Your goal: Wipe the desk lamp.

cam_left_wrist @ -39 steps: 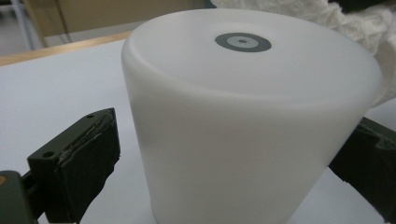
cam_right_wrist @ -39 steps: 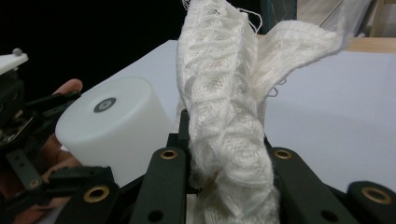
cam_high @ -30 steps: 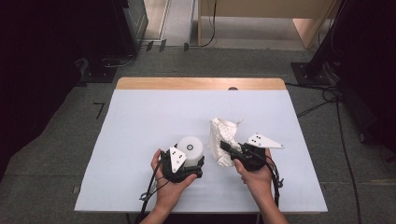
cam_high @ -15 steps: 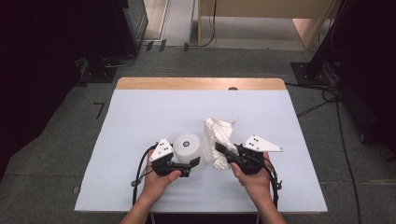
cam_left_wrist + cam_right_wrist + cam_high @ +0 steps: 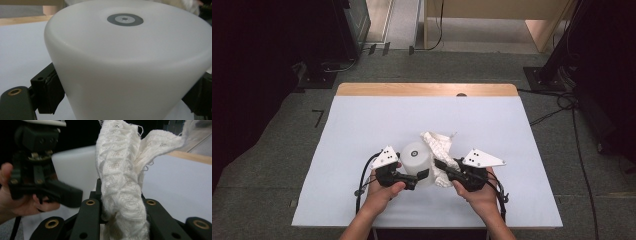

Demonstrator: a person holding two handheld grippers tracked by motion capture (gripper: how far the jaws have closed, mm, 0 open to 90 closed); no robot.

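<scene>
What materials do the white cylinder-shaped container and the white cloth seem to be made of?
The white round container looks like matte, slightly translucent plastic: smooth, seamless wall, soft glow, and a grey moulded ring on top. The white knitted cloth seems to be soft cotton-like yarn: it shows an open woven pattern, frayed loose threads and limp folds. The exact fibre cannot be told.

Table (image 5: 362, 130): white top w/ a bare wood strip along the far edge, small dark notch in that strip right of centre. On it, near the front edge at mid: white cylindrical container (image 5: 416, 156), upright, and a crumpled white knit cloth (image 5: 438, 145) touching its right side.
</scene>
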